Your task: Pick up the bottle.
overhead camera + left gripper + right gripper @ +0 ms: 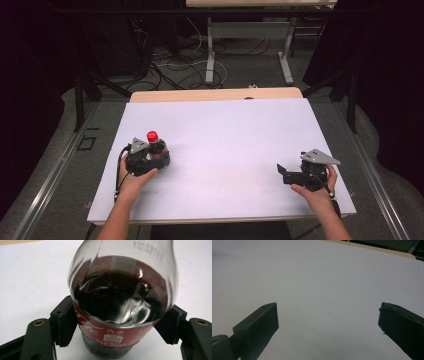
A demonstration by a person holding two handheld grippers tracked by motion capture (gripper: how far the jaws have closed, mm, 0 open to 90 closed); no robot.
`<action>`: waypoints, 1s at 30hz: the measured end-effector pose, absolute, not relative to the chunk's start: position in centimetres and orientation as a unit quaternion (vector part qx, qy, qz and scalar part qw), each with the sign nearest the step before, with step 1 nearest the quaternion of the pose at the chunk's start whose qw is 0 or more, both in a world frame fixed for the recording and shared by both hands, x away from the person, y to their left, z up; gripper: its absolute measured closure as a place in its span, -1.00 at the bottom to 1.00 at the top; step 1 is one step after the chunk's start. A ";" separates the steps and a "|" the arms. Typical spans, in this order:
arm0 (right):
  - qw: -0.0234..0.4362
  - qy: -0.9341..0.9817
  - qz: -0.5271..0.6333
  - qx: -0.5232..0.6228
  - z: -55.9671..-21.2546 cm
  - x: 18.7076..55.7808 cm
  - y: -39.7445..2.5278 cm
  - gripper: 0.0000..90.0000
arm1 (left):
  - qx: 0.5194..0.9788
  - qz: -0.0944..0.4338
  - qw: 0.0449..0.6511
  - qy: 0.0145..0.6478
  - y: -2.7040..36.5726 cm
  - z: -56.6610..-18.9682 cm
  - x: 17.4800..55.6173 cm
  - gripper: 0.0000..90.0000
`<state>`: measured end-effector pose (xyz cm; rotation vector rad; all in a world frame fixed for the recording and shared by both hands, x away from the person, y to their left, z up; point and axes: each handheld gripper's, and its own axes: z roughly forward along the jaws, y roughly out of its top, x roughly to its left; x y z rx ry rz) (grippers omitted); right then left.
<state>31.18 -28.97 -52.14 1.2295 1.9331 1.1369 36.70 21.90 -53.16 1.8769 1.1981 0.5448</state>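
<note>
A small cola bottle with a red cap stands upright on the white tabletop, near its left edge and closer to the near edge than the far one. The left hand-held gripper is clamped around the bottle: in the left gripper view its two black jaws press against either side of the red label, with dark liquid visible through the clear wall above. The person's left hand holds that gripper from the near side. The right hand-held gripper sits low over the tabletop near the right edge, well apart from the bottle, held by the right hand. Its jaws are spread wide with only bare white surface between them.
</note>
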 end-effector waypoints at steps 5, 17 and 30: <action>0.274 0.732 0.424 0.457 -52.1 31.2 -28.5 -0.94 | 0.744 0.221 0.411 0.478 21.7 -53.1 36.5 -0.35; 0.253 0.741 0.440 0.439 -50.5 31.1 -26.7 -0.88 | 0.762 0.218 0.421 0.441 19.4 -51.1 35.0 -0.35; 0.240 0.757 0.468 0.387 -45.6 31.3 -23.5 -0.66 | 0.788 0.181 0.448 0.382 13.8 -49.1 33.0 -0.35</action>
